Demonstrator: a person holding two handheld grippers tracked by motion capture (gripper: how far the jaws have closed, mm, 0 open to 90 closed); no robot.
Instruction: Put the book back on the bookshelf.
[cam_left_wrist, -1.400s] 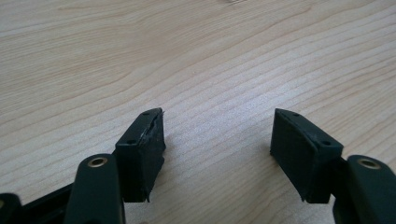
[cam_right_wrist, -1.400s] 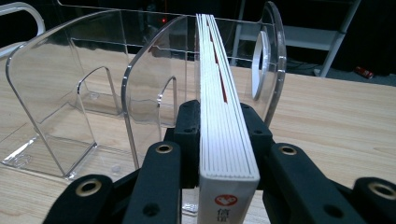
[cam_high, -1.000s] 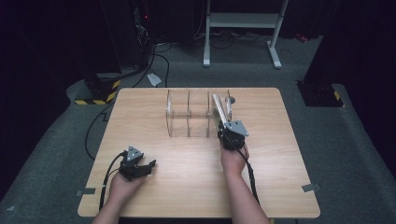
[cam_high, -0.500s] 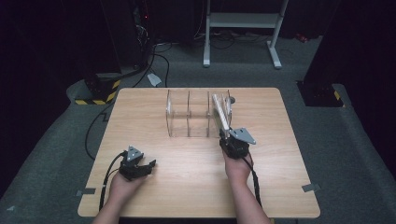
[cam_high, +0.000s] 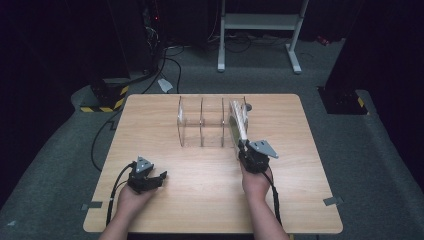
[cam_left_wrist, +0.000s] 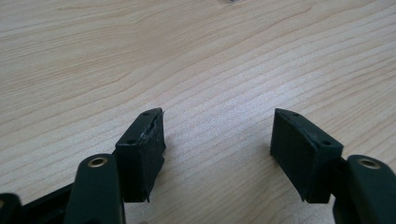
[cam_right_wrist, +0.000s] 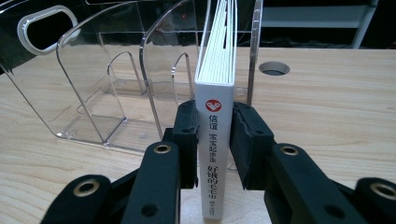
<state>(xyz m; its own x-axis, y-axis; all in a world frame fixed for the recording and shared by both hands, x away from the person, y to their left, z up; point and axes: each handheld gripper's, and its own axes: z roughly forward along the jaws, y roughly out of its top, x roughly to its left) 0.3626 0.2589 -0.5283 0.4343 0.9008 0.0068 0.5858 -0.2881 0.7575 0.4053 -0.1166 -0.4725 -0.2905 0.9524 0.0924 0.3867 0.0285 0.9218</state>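
Nearest, the left gripper (cam_high: 159, 177) rests spread open on the pale wooden table (cam_high: 150, 125), holding nothing. Beyond, the right gripper (cam_right_wrist: 214, 140) clamps a slim white-spined book (cam_right_wrist: 214, 154), pulled back slightly from the clear acrylic divider rack (cam_high: 200, 125)'s rightmost slot, likely withdrawing it. Open tabletop lies behind for the pull.

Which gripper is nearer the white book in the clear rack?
Right. The right gripper is clamped on the white book at the clear rack; the left gripper rests open, far off.
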